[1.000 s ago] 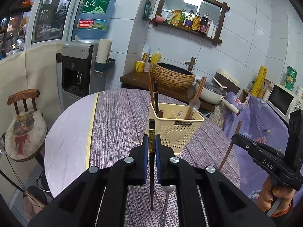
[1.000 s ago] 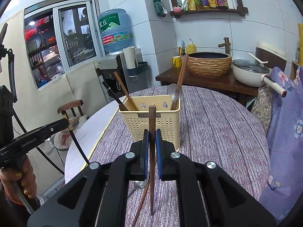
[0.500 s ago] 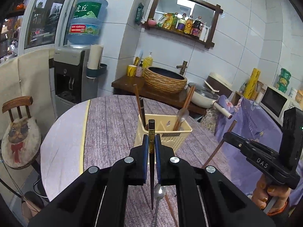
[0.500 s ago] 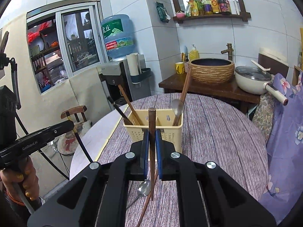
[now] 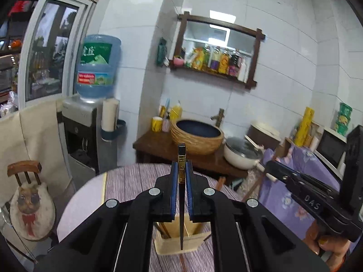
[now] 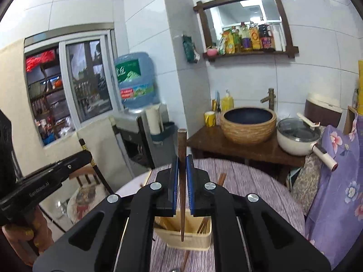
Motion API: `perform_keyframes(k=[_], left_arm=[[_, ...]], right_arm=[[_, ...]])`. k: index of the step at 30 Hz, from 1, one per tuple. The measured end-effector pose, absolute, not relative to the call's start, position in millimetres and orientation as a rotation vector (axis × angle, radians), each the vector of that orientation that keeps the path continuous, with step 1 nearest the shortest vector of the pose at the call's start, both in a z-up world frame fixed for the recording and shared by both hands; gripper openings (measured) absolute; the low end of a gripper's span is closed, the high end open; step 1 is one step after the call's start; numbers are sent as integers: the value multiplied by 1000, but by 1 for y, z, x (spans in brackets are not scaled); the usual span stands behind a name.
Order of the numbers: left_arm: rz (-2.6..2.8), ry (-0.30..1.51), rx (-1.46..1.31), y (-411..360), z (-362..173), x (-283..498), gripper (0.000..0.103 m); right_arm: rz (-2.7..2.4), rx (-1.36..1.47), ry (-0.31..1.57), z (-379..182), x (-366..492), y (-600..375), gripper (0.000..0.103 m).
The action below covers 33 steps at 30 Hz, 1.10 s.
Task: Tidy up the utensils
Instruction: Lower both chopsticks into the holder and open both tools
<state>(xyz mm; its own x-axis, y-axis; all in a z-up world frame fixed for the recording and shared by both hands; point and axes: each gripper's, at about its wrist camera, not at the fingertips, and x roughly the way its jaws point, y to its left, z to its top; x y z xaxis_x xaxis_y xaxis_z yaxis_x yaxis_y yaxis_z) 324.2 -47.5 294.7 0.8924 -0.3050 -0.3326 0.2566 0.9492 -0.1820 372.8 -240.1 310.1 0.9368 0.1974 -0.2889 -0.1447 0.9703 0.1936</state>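
My left gripper (image 5: 181, 170) is shut on a black chopstick (image 5: 181, 158) with a gold band, held upright, its tip hanging above the cream utensil holder (image 5: 181, 242) on the round table. My right gripper (image 6: 181, 165) is shut on a brown wooden chopstick (image 6: 182, 142), also upright, its tip over the same holder (image 6: 188, 238). The holder has chopsticks in it, mostly hidden behind the jaws. The right gripper also shows at the right of the left wrist view (image 5: 270, 166), and the left gripper at the left of the right wrist view (image 6: 87, 156).
The round table has a purple striped cloth (image 5: 131, 179). A wooden chair with a cat cushion (image 5: 29, 206) stands at its left. Behind are a water dispenser (image 5: 90, 122), a counter with a woven basin (image 5: 197, 136) and a white pot (image 5: 242, 154).
Both grippers have risen and moved over the holder with their chopsticks. The holder now sits low, under the jaws, and both views tilt up toward the wall.
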Motion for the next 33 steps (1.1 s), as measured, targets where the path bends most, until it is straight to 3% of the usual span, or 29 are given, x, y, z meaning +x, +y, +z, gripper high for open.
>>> perform_keyframes(k=[4, 20, 33], left_arm=[[-220, 347, -135, -53, 291, 345, 8], [-189, 510, -83, -82, 179, 383, 8], [-203, 541, -55, -83, 150, 378, 10]], right_arm=[[130, 183, 284, 313, 391, -243, 8], [65, 141, 432, 197, 444, -231, 8], [76, 159, 421, 180, 443, -240, 9]])
